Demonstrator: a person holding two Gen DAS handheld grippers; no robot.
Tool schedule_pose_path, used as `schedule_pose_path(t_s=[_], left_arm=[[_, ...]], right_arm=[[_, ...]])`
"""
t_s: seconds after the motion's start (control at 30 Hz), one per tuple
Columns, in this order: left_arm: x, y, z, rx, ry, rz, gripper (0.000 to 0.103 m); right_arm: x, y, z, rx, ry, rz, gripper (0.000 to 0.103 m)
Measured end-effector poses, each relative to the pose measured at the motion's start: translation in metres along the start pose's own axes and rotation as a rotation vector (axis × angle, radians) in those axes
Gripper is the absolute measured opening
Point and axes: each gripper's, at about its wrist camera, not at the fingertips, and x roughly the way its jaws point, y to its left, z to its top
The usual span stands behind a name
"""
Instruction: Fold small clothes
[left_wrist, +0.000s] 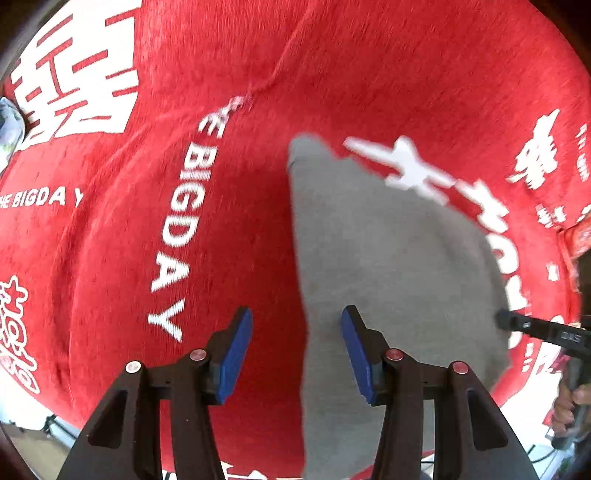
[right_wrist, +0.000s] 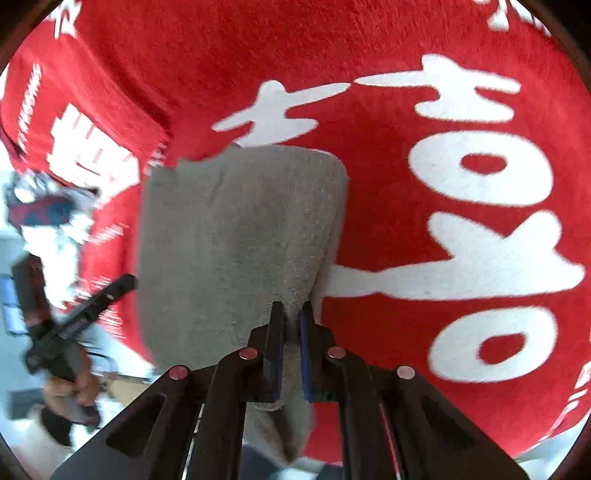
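Grey cloth (right_wrist: 236, 236) lies on the red blanket w/ white lettering (left_wrist: 110, 229), one edge lifted. Right gripper (right_wrist: 291, 314): fingers nearly closed, pinching cloth's near edge. Left gripper (left_wrist: 295, 321): fingers wide apart, nothing held, over cloth's left edge.

cloth (right_wrist: 236, 236) on blanket (right_wrist: 388, 229) | right tongs (right_wrist: 291, 314) at its near edge | left tongs (left_wrist: 295, 325) over its left edge
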Motion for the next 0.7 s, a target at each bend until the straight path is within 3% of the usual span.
schedule_pose_path(t_s=[0.33,0.7], left_arm=[[0.008,-0.016,-0.005,0.079,0.002,0.1,0.053],[0.004,-0.018,-0.008,0.1,0.007,0.125,0.053]], right_arm=[[0.012,0.004,-0.004,-0.008,-0.024,-0.128,0.012],[-0.007,-0.012,-0.031,0.096,0.001,-0.133,0.012]])
